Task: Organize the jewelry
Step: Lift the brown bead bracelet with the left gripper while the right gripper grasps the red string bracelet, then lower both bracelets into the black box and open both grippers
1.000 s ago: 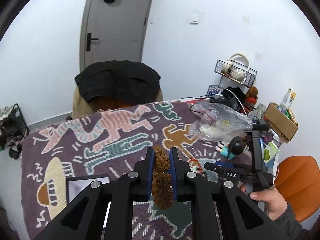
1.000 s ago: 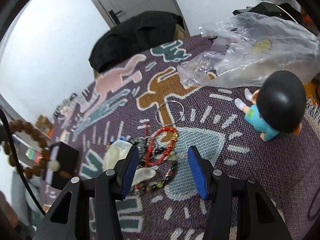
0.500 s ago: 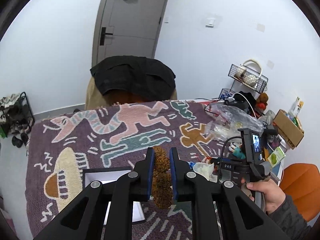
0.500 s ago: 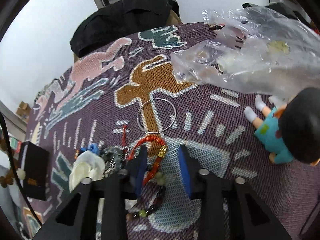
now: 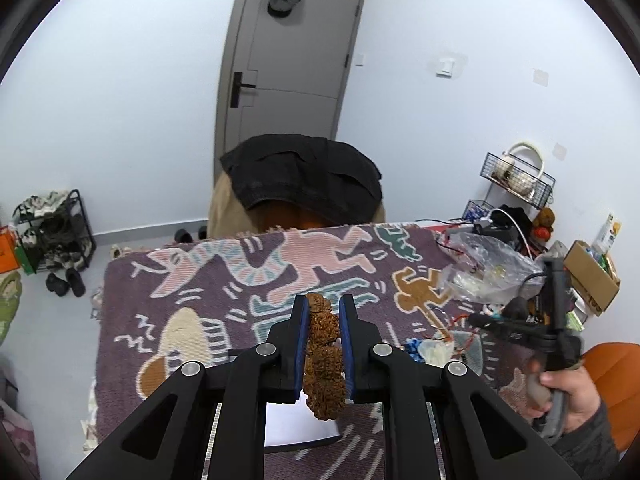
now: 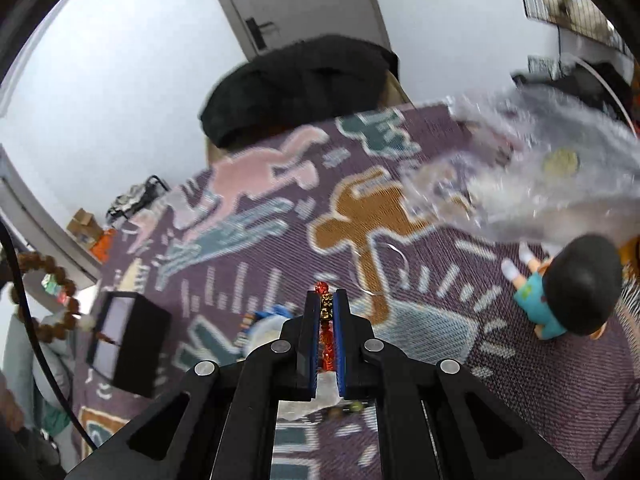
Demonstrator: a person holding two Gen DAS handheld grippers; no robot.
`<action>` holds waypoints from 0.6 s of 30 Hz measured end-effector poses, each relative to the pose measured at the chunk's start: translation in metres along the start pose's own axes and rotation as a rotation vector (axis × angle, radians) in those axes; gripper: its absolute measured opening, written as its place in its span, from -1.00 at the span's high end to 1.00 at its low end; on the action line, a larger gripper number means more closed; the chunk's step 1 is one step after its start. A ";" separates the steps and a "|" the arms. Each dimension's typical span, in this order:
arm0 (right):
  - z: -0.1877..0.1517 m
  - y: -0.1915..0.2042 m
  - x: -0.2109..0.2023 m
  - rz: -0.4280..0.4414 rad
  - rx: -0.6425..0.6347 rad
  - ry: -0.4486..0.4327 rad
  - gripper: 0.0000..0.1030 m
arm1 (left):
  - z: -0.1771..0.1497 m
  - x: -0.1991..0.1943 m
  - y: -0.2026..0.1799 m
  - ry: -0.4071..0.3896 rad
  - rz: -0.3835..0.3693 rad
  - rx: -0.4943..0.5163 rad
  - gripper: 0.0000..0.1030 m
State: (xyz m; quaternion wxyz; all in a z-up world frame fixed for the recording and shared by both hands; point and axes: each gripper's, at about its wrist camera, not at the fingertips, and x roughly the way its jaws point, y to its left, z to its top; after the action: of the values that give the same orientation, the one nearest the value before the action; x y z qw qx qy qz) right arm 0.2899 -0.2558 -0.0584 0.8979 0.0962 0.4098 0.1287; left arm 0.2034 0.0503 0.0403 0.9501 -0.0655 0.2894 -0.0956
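Note:
My left gripper (image 5: 323, 305) is shut on a bracelet of rough brown beads (image 5: 324, 360), which hangs between the blue pads above a black box with a white inside (image 5: 296, 424). The same brown bracelet (image 6: 60, 280) and the black box (image 6: 128, 340) show at the left edge of the right wrist view. My right gripper (image 6: 327, 298) is shut on a red bead bracelet (image 6: 327, 344) with a gold bead, lifted off the patterned cloth (image 6: 432, 332). A thin silver bangle (image 6: 376, 268) lies just beyond, and more beads sit under the fingers.
A crumpled clear plastic bag (image 6: 540, 184) lies at the far right of the cloth, with a black-haired toy figure (image 6: 568, 288) in front of it. A small white and blue bundle (image 6: 272, 324) lies left of the right gripper. A chair draped with dark clothing (image 5: 300, 176) stands behind the table.
My right gripper closed on the red bracelet in the pile and rose with it. My left gripper drew back with the brown bracelet, and the box now lies under it.

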 end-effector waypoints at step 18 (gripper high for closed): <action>0.007 0.095 -0.041 0.212 -0.110 -0.062 0.85 | -0.034 0.046 0.044 0.131 0.045 -0.100 0.66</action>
State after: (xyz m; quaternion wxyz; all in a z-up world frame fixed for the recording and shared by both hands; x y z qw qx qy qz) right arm 0.2550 -0.1786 0.0019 0.8955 0.0936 0.3616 0.2420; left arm 0.2278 0.0804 -0.0200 0.9267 -0.1000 0.3567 -0.0635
